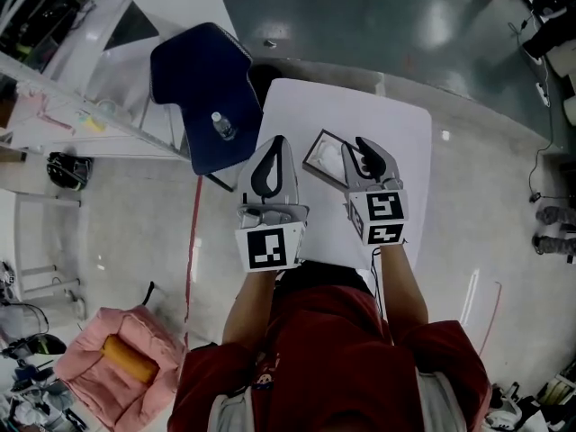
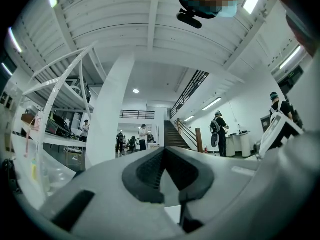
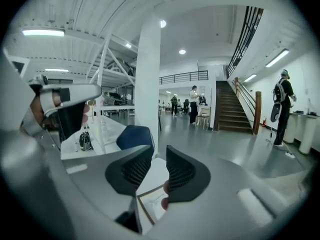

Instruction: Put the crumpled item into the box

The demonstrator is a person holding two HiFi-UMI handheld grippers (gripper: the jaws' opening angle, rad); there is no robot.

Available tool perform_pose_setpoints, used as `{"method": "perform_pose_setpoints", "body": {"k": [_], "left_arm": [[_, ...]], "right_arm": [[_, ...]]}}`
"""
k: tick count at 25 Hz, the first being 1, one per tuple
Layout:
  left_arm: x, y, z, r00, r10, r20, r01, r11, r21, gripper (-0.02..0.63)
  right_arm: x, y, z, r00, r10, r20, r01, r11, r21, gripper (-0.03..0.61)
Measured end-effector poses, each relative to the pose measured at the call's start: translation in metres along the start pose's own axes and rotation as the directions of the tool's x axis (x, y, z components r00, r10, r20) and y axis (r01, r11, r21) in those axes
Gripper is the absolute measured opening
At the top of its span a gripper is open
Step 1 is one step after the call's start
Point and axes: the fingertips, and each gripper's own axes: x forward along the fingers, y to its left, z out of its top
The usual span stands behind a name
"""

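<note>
A shallow dark-rimmed box [image 1: 317, 156] lies on the white table [image 1: 405, 142]. Something pale and crumpled [image 1: 331, 160] lies inside it, hard to make out. My right gripper [image 1: 358, 151] hovers over the box's right side with its jaws apart. In the right gripper view the box [image 3: 144, 210] and its pale contents [image 3: 154, 202] show through the gap of the right gripper [image 3: 159, 160], and nothing sits between the pads. My left gripper [image 1: 274, 144] is just left of the box, raised above the table. Seen from the left gripper view, the left gripper [image 2: 164, 153] has its tips together and holds nothing.
A dark blue chair [image 1: 202, 84] with a water bottle [image 1: 222, 126] on its seat stands at the table's far left corner. White benches and racks fill the left side. A pink bag [image 1: 117, 363] lies on the floor at near left. A red line [image 1: 191, 241] runs along the floor.
</note>
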Motion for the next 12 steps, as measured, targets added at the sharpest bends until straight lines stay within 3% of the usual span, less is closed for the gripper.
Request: {"method": "perform_pose_setpoints", "body": {"k": [6,12], "left_arm": [[-0.016,-0.018,0.012,0.999,-0.037,0.008,0.037,0.999,0.007,0.003],[-0.027,-0.032,0.018,0.998,-0.069,0.009,0.069,0.998,-0.002,0.003]], "right_arm": [[-0.053,0.007,0.041,0.985,-0.049,0.167,0.046,0.999,0.023,0.103],[-0.095,0.009,0.074,0.950,-0.095,0.299,0.080,0.995,0.061,0.110]]}}
